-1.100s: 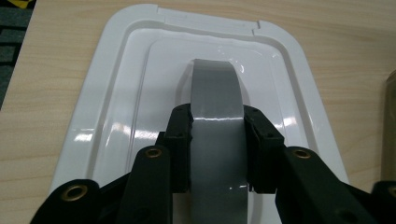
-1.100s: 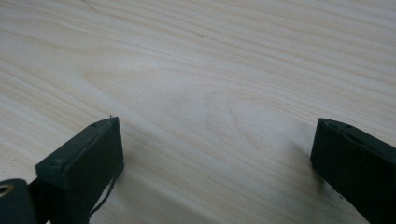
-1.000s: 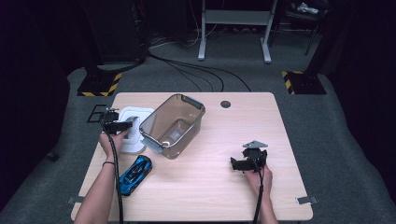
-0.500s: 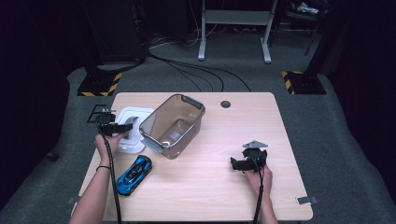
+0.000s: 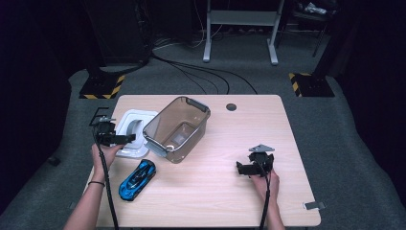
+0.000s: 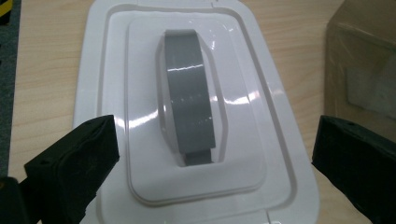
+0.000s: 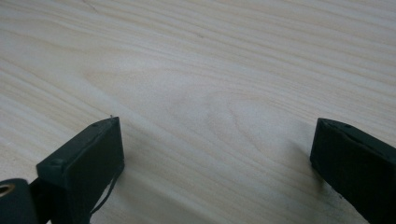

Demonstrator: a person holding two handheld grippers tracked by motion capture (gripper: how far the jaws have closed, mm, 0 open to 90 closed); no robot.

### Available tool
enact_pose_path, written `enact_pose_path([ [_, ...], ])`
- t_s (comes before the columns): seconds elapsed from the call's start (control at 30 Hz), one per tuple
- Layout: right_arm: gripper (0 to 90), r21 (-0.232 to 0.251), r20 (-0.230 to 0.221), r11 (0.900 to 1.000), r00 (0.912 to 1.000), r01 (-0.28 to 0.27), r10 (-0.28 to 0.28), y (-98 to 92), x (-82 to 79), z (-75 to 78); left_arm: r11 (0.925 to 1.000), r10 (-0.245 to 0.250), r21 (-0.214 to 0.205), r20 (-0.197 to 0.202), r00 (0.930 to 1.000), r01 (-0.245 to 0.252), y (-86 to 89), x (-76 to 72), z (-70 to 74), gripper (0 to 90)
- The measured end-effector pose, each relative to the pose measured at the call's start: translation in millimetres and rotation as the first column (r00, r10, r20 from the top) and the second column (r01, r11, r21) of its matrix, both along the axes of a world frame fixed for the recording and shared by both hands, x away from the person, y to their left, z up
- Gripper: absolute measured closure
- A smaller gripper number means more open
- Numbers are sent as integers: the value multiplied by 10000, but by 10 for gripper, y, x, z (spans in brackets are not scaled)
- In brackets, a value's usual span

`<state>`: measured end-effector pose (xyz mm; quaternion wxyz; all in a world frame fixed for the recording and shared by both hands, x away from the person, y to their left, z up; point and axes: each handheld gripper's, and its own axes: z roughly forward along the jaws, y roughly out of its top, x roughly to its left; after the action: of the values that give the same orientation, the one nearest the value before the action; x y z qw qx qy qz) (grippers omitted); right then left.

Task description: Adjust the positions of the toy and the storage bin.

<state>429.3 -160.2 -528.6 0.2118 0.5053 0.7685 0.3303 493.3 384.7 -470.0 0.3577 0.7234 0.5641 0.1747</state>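
High view: left gripper [image 5: 125, 139], jaws spread wide, held over the flat white plastic lid with a grey strap handle [image 6: 189, 93], beside the tilted clear brown plastic bin [image 5: 177, 128]. Blue toy car [image 5: 138, 179] lies near the table's front edge. Right gripper [image 5: 245, 167], jaws likewise spread, rests over bare light wooden tabletop [image 7: 224, 70].

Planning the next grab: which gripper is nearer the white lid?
Left. The left gripper hovers open over the white lid; the right gripper sits far across the table.
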Motion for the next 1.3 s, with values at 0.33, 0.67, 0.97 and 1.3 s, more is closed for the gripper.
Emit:
enact_pose_path([
  [0.33,22,4,-5,10000,10000,1,-1,1,-1,0,9970,-706,-296,250,9972,714,-78,-307,22,0],
  [0.67,23,9,-6,10000,10000,1,-1,1,-1,0,9874,-1557,-269,6,9878,1556,-174,-540,-70,0],
  [0.97,22,-3,2,10000,10000,-6,6,0,0,0,9739,-2261,-180,31,9741,2261,-300,-731,-135,0],
  [1.3,22,7,-16,10000,10000,8,-8,1,-2,1,9585,-2826,363,-120,9592,2828,-531,-854,-193,0],
])
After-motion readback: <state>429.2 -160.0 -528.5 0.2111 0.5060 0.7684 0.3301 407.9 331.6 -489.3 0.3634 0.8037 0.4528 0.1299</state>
